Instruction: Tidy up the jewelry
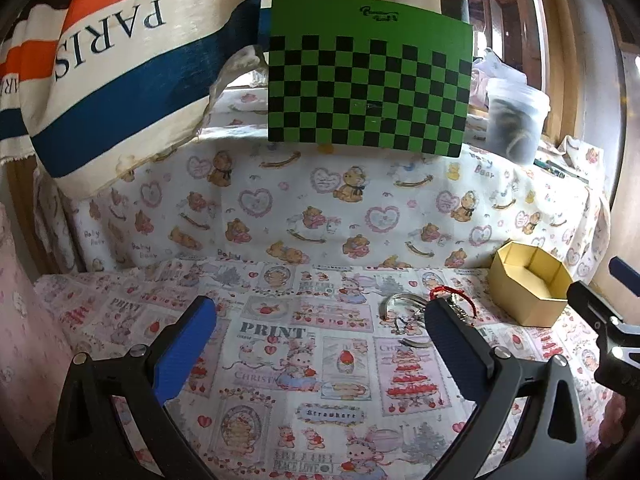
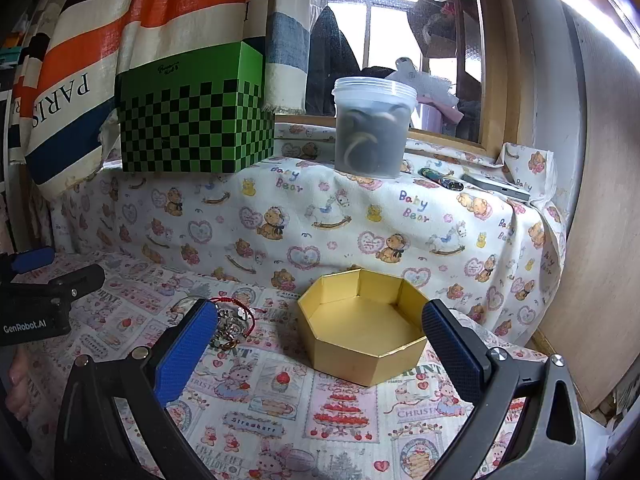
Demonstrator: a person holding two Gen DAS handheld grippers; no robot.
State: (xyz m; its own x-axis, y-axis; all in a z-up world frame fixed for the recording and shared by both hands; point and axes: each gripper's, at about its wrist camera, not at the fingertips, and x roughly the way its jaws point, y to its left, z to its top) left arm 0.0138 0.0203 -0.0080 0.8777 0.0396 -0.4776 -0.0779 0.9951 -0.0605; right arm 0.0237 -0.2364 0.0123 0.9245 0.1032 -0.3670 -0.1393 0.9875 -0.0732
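Note:
A small pile of jewelry point(image 1: 412, 314) lies on the printed cloth: a silver bangle, chains and a red cord bracelet point(image 1: 454, 294). It also shows in the right wrist view point(image 2: 232, 322), partly hidden behind my right gripper's left finger. An empty gold hexagonal box point(image 1: 530, 282) stands just right of the pile; in the right wrist view the box point(image 2: 362, 330) sits between the fingers' line of sight. My left gripper point(image 1: 320, 322) is open and empty, its right finger beside the pile. My right gripper point(image 2: 320, 326) is open and empty, short of the box.
A raised ledge under teddy-bear cloth point(image 2: 360, 216) runs behind. On it stand a green checkered box point(image 2: 192, 120), a lidded plastic tub point(image 2: 372, 128), a lighter point(image 2: 440, 179) and a phone point(image 2: 496, 188). A striped "PARIS" curtain point(image 1: 120, 72) hangs at the left.

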